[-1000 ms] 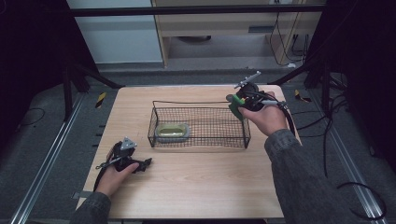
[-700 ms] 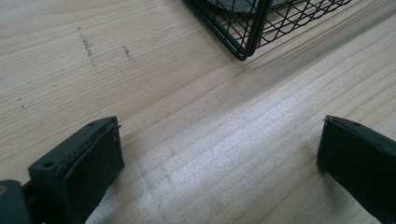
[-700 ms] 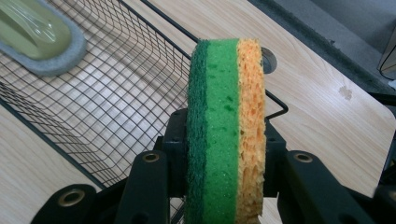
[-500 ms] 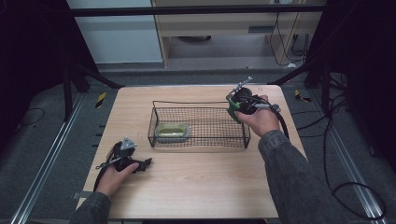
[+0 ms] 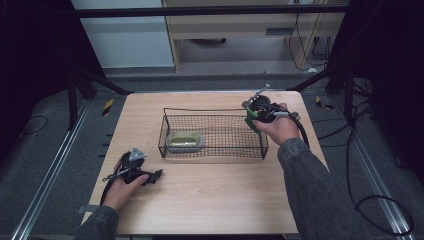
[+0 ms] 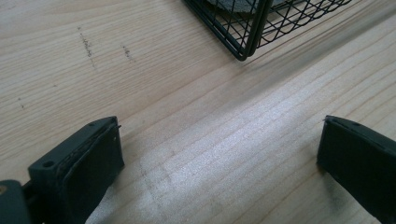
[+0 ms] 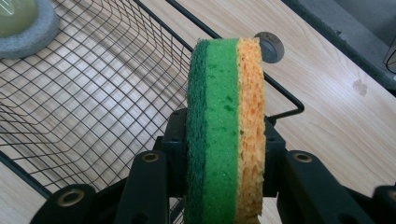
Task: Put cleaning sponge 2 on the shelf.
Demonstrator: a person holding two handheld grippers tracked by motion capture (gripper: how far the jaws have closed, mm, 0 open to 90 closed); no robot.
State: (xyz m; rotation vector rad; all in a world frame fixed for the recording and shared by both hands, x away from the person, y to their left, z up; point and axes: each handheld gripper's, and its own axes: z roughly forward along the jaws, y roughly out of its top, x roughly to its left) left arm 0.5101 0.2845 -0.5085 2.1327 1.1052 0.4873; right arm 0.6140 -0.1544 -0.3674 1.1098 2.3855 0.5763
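Note:
A black wire basket (image 5: 165,131) stands mid-table, and a grey-rimmed dish with a yellow-green top (image 5: 184,141) lies in its left end. My right gripper (image 5: 252,119) hovers at the basket's right end, shut on a green and yellow sponge (image 7: 227,128) held on edge between its jaws. In the right gripper view the basket's wire (image 7: 84,93) lies below the sponge and the dish (image 7: 23,23) sits at the far left. My left gripper (image 5: 156,175) rests low on the table near the front left. Its jaws stand wide apart over bare wood, with the basket's corner (image 6: 245,49) ahead.
The wooden table (image 5: 210,200) has open room in front of the basket. A round hole (image 7: 270,46) is set in the tabletop beyond the basket's right end. Dark floor and cables surround the table.
My right gripper has moved left with the sponge, from beside the basket's right end to over its right rim. The left gripper has stayed where it was.

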